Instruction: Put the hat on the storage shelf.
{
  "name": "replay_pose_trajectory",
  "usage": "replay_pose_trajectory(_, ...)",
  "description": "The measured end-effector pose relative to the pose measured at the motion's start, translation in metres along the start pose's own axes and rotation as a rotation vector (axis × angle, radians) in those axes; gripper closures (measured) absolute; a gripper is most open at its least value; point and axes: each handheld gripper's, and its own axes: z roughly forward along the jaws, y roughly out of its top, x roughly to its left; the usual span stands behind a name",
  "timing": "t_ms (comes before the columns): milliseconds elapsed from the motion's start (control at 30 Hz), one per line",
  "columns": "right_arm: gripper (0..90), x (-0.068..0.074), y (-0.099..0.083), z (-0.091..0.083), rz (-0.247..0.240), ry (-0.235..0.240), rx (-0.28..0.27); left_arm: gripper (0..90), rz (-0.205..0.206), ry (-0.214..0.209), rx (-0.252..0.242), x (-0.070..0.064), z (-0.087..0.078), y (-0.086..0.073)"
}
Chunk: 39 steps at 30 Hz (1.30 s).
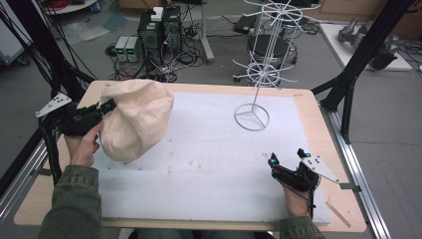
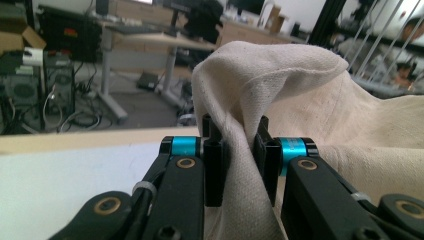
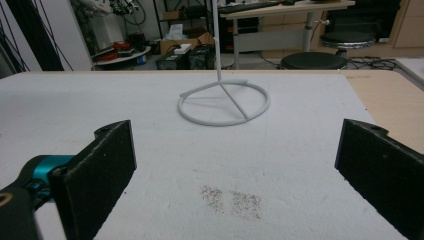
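A cream cloth bag [image 1: 135, 118] hangs bunched over the left part of the white mat [image 1: 209, 159]. My left gripper [image 1: 107, 106] is shut on a fold of this cloth bag [image 2: 260, 100] at its left edge; the fabric is pinched between the black pads [image 2: 214, 165]. A white wire display stand [image 1: 259, 69] rises at the back right, and its ring base [image 3: 224, 103] rests on the mat. My right gripper [image 1: 287, 156] stands open near the front right, low over the mat, with nothing between its pads [image 3: 105, 170]. The ring base lies ahead of it.
The wooden table [image 1: 318, 124] edge frames the mat. Black frame posts [image 1: 358, 64] stand at the right and left. Computers and cables [image 1: 159, 35] sit on the floor behind the table. A faint brown stain [image 3: 232, 200] marks the mat just ahead of my right gripper.
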Motion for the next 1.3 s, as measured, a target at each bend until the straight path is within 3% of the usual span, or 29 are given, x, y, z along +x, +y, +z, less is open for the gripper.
replay_pose_trajectory(133,2.0,0.000,0.000,0.001,0.005,-0.007,0.002,79.0,-0.011,-0.015,-0.068,-0.005,0.008,0.005)
replay_pose_trajectory(267,2.0,-0.001,0.000,0.002,0.007,-0.004,0.003,79.0,-0.054,-0.031,-0.135,-0.011,0.018,0.011)
replay_pose_trajectory(533,2.0,-0.002,0.000,0.003,0.003,0.009,0.000,79.0,-0.078,-0.066,-0.246,-0.022,0.039,0.020)
replay_pose_trajectory(667,2.0,-0.001,0.000,0.003,0.007,0.013,0.008,79.0,-0.073,-0.103,-0.282,-0.031,0.050,0.024)
replay_pose_trajectory(800,2.0,-0.002,0.000,0.004,0.007,0.016,0.003,79.0,-0.037,-0.098,-0.306,-0.045,0.061,0.030)
replay_pose_trajectory(1000,2.0,-0.003,0.000,0.004,0.011,0.020,0.002,79.0,-0.039,-0.130,-0.340,-0.059,0.078,0.039)
replay_pose_trajectory(1300,2.0,-0.002,0.000,0.004,0.013,0.024,0.004,79.0,-0.030,-0.148,-0.385,-0.069,0.095,0.061)
